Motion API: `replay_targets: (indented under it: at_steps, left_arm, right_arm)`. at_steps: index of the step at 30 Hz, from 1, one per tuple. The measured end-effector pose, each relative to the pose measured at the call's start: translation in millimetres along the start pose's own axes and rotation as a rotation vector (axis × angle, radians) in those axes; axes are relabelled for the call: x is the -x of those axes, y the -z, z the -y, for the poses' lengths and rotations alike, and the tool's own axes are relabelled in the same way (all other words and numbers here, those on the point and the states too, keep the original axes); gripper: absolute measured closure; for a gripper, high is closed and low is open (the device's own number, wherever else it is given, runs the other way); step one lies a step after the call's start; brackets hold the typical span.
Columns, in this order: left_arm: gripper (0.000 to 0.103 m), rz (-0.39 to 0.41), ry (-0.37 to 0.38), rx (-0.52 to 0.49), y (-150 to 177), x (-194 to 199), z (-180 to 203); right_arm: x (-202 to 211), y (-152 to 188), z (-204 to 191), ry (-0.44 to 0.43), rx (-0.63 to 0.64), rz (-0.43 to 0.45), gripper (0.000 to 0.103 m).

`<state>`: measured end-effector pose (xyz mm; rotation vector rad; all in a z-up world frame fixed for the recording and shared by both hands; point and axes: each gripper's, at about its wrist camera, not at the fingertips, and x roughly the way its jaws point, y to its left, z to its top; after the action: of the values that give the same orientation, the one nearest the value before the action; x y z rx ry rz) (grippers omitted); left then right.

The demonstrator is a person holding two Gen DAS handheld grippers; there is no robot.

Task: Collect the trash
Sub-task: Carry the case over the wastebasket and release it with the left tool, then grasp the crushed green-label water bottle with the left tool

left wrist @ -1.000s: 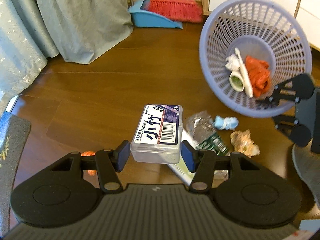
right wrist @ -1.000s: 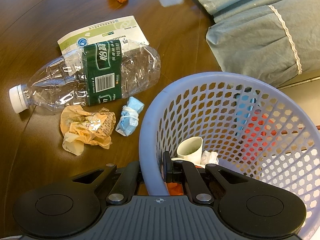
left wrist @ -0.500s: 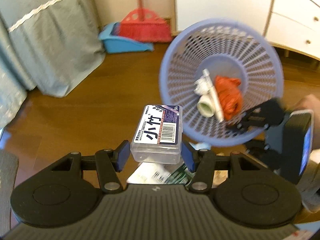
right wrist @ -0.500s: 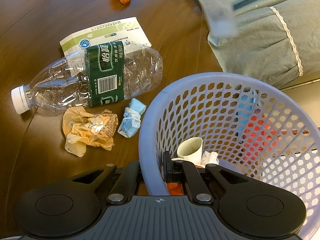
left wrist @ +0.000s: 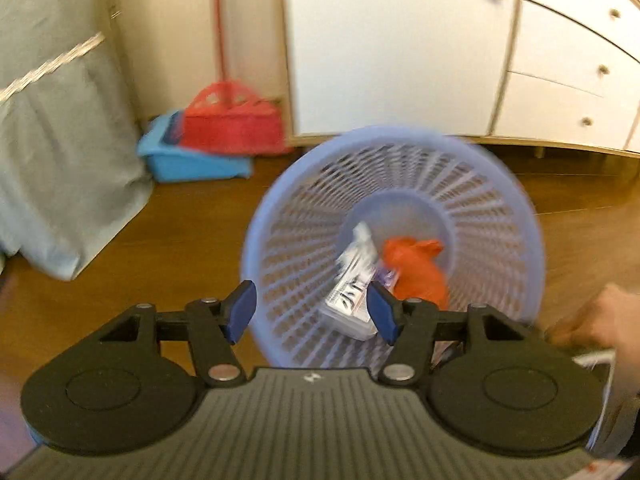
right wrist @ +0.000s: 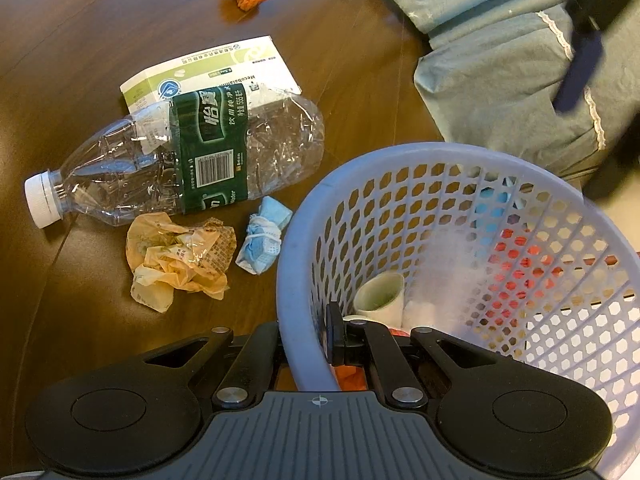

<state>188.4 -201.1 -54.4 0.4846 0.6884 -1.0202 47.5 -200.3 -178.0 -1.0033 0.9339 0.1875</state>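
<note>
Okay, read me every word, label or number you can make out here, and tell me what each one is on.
"怡寶", "555" and "Water": green label of the bottle.
"Mecobalamin", seen upside down: flat box under the bottle.
Barcode digits on the bottle label: too small.
Print on the clear box in the basket: blurred.
Print on the crumpled wrapper: unreadable.

Dark brown wood plank floor (left wrist: 168, 232) with glossy sheen, cream wall (left wrist: 168, 32) at far left. White cabinet (left wrist: 392, 48) with round knobs and drawers along far right wall, light wood trim at base; red broom (left wrist: 232, 120) standing in a blue dustpan (left wrist: 192, 164) leans in the corner. Grey-green fabric cover with white lace trim (left wrist: 60, 128) drapes to floor at left.
</note>
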Motion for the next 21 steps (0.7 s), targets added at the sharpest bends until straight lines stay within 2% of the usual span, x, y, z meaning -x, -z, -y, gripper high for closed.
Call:
replay_targets:
  at_steps: [5,12,16,21]
  left_arm:
    - [0.046,-0.108,-0.100,0.099,45.7,8.9,-34.4]
    - [0.046,-0.200,-0.175,0.216,101.6,24.1,-68.2]
    - [0.046,-0.249,-0.183,0.239,128.6,22.6,-64.5]
    - [0.046,-0.300,-0.126,0.262,150.4,12.0,-45.4]
  right_arm:
    - [-0.9,-1.8,1.7,0.000,-0.012,0.002,0.102]
    - [-2.9,-2.7,0.4,-0.002,-0.007,0.001,0.102]
    - [-2.8,-2.2,-0.6,-0.003,-0.003,0.000,0.102]
    - [-2.5,-1.4,-1.6,-0.003,-0.004,0.000,0.102]
